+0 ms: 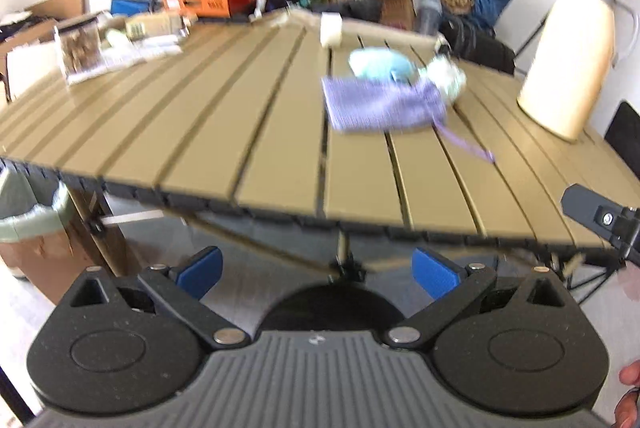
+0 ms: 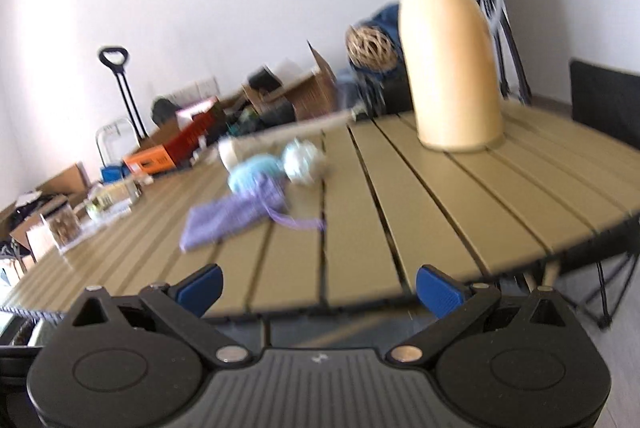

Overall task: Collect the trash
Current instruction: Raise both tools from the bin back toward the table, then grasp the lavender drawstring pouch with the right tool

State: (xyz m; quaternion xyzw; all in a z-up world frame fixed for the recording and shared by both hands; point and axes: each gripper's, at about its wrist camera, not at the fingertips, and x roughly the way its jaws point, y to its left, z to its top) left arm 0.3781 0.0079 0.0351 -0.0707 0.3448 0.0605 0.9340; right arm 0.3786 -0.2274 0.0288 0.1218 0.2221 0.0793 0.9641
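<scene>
Purple pouch [image 1: 382, 104] lies at twelve o'clock on the slatted table [image 1: 200, 116]; your left gripper [image 1: 318, 270] and right gripper [image 2: 320, 288] both gape wide, empty.

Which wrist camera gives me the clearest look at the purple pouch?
The left wrist view: the purple pouch lies nearly flat-on, outline and drawstring visible despite blur. The right wrist view shows it more smeared, foreshortened.
</scene>
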